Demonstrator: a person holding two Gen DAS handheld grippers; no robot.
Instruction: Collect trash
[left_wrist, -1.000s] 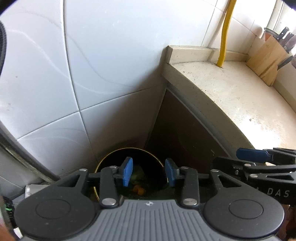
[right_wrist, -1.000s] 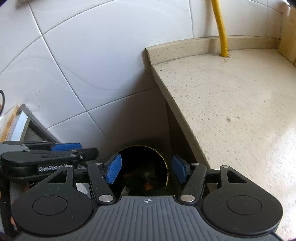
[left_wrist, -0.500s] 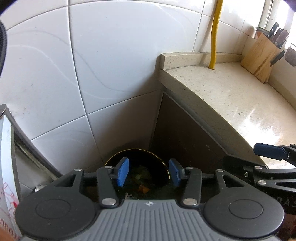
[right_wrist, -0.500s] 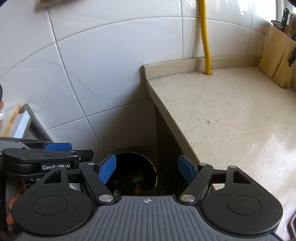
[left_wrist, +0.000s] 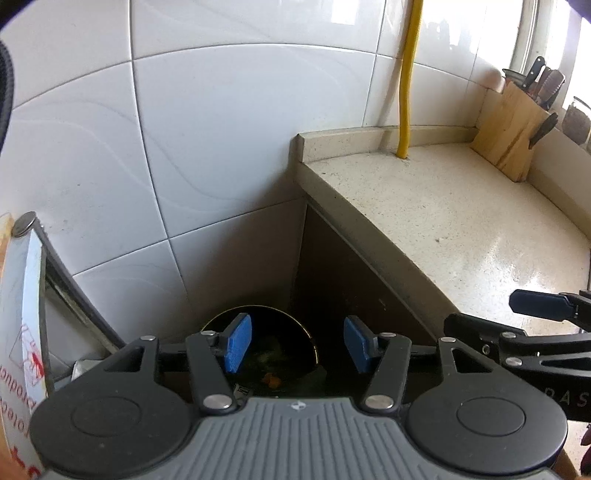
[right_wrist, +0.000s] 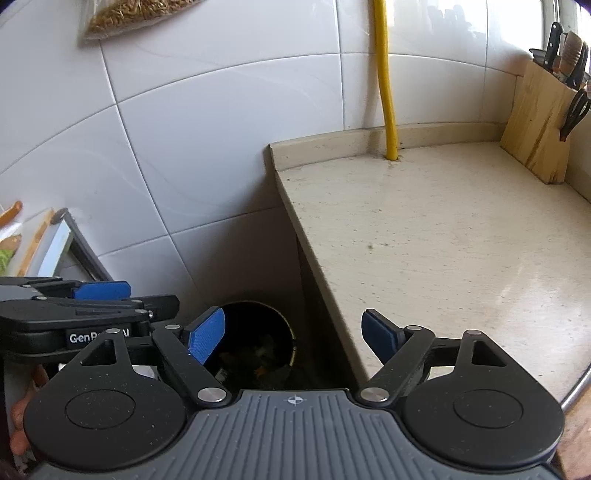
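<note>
A: Both tools hang over the corner gap. The left gripper (left_wrist: 297, 349) has its jaws apart, nothing between them, and the dark trash bin (left_wrist: 258, 347) sits straight below, down beside the tiled wall (left_wrist: 221, 147).

B: Same on the other side: the right gripper (right_wrist: 293, 334) has its jaws spread wide and empty, with the bin (right_wrist: 255, 339) below and slightly left of their gap.

A: Inside the bin there are scraps, something orange and greenish, too dim to name.

B: To the right of the jaws runs the speckled table (right_wrist: 443, 240). A yellow hose (right_wrist: 386, 92) rises from its back edge, and a wooden knife block (right_wrist: 539, 129) stands far right.
</note>
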